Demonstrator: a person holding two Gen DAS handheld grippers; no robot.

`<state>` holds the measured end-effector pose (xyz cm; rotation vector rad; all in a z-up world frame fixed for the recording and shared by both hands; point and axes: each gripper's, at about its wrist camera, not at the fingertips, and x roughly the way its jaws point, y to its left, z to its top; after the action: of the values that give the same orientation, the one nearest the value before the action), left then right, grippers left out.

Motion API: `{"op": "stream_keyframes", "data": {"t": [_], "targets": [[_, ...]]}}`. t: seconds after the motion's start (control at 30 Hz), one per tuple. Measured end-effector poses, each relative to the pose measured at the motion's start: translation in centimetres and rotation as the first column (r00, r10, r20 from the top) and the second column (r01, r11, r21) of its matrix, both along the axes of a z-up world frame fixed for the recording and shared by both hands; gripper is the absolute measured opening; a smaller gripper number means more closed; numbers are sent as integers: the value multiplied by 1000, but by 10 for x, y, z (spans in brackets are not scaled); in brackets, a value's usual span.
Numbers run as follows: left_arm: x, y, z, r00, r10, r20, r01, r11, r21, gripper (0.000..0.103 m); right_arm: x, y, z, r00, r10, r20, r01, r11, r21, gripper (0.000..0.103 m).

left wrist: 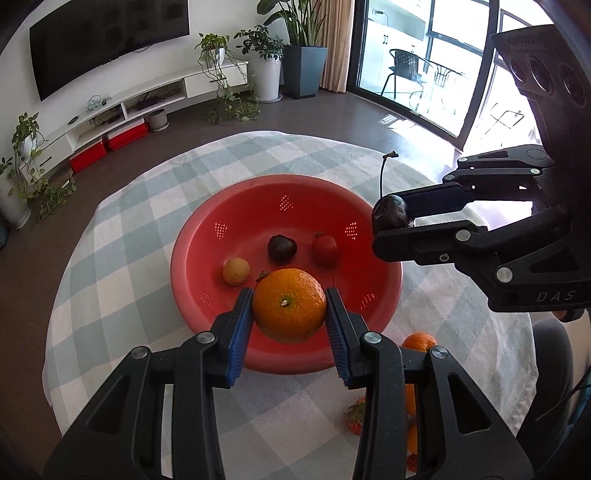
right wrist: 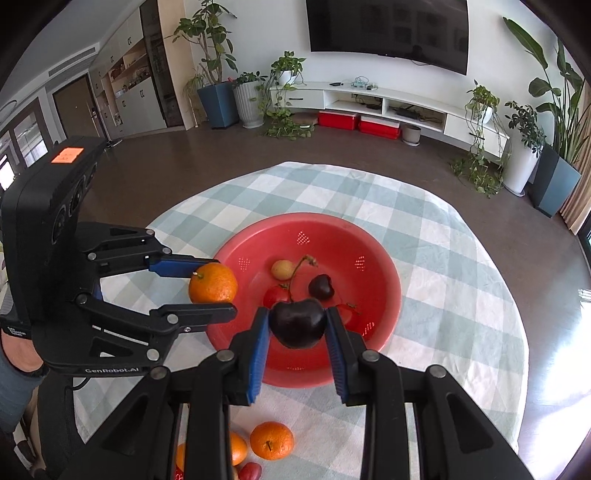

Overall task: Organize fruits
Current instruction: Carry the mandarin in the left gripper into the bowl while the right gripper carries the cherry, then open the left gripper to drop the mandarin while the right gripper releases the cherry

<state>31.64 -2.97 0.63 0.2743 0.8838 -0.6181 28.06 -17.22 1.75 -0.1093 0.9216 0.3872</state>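
Fruits are mid-transfer to the red colander bowl (left wrist: 192, 258): the left gripper (left wrist: 290, 308) is clamped on a mandarin orange (left wrist: 289, 304) and the right gripper (right wrist: 297, 323) on a dark cherry (right wrist: 298, 324), both carried above the bowl's near rim. Next, each needs lowering over the bowl and letting go, clear of the yellow fruit (left wrist: 236, 271), cherry and strawberry already inside; more oranges (right wrist: 272, 440) wait on the checked tablecloth (right wrist: 443, 258).

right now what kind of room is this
Most likely a home living room: a wall-mounted TV above a long white media console, potted plants along the wall, and a round table with a checked cloth holding a red fruit bowl.
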Motion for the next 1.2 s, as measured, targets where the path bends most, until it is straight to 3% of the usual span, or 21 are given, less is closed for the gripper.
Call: {"op": "stream_keyframes", "data": {"t": [0.57,1.2], "targets": [[45,-8,-48,997,60,-39,-57,996,70,36,40,7,-56,991,-17,-129,10,998,-57,33],[45,-17,-61,999,29,-36,-25,994,109,37,45,15,-65,994,-8,-113,-6,993,-121,33]]}}
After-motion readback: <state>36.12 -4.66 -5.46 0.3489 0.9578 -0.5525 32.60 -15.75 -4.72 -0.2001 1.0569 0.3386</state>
